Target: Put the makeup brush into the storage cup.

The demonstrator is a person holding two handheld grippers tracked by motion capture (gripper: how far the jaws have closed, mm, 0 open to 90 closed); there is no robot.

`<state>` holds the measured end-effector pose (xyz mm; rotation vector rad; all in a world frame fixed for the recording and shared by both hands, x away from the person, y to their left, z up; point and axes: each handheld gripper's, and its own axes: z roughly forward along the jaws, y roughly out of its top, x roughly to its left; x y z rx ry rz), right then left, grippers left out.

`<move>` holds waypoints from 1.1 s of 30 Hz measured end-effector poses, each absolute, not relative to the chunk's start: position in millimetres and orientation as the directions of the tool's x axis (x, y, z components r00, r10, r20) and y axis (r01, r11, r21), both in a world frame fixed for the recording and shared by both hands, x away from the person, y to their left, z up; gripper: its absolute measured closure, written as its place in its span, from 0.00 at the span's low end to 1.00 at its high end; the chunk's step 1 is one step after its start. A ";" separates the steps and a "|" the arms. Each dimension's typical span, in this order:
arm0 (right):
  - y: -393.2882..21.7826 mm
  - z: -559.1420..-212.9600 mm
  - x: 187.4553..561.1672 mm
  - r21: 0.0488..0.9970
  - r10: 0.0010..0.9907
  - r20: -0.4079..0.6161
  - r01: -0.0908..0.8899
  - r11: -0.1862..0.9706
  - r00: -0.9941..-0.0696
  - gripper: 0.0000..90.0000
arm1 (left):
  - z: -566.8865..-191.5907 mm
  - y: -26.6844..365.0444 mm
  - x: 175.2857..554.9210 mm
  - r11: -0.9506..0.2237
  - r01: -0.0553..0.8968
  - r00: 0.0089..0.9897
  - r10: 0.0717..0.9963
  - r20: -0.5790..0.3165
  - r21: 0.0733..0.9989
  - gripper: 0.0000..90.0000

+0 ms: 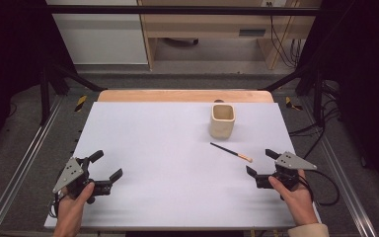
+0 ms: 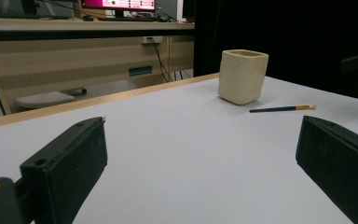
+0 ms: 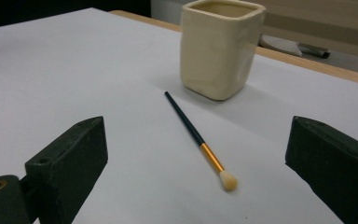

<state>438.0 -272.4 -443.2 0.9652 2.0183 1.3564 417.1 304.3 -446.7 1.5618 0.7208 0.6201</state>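
Jaws of both grippers are seen spread wide, nothing between them. Right gripper (image 1: 260,162) is held low at about 4 o'clock on the desk (image 1: 168,148), left gripper (image 1: 107,165) at about 8 o'clock, both just above the white surface, neither touching anything.

From the right gripper outward: a paintbrush (image 3: 196,135) is lying flat just ahead of its jaws, pale bristle tip (image 3: 228,180) nearest the gripper, dark handle running away toward the cup. Gold ferrule is seen behind the tip. Beyond the handle end a cream square cup (image 3: 218,46) is standing upright, near but apart from the brush. In the high view the brush (image 1: 231,152) is placed at about 3 o'clock, cup (image 1: 222,121) at about 1 o'clock. From the left gripper view the cup (image 2: 242,75) and brush (image 2: 282,109) are seen well apart from that gripper.

Step judged: start of approach, brush not yet picked up. Likely aim judged as brush into cup. Next move calls for the right gripper to be advanced and lowered over the handle, jaws set across it, then closed. Thin handle flat on the desk; a low, square grip is needed or it may roll away.
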 end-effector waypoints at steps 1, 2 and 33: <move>-271.6 -435.1 439.3 0.922 0.778 -0.050 0.270 0.277 -0.626 0.06 | -446.5 304.5 417.0 -0.060 0.094 0.660 0.751 -0.017 0.994 0.01; -271.6 -435.1 439.3 0.922 0.778 -0.050 0.270 0.277 -0.626 0.06 | -446.6 304.4 417.1 -0.058 0.094 0.659 0.752 -0.018 0.994 0.01; -241.0 -368.4 494.9 0.768 0.627 -0.154 0.306 0.562 -0.764 0.11 | -446.7 304.6 415.6 -0.076 0.102 0.662 0.749 -0.011 0.992 0.02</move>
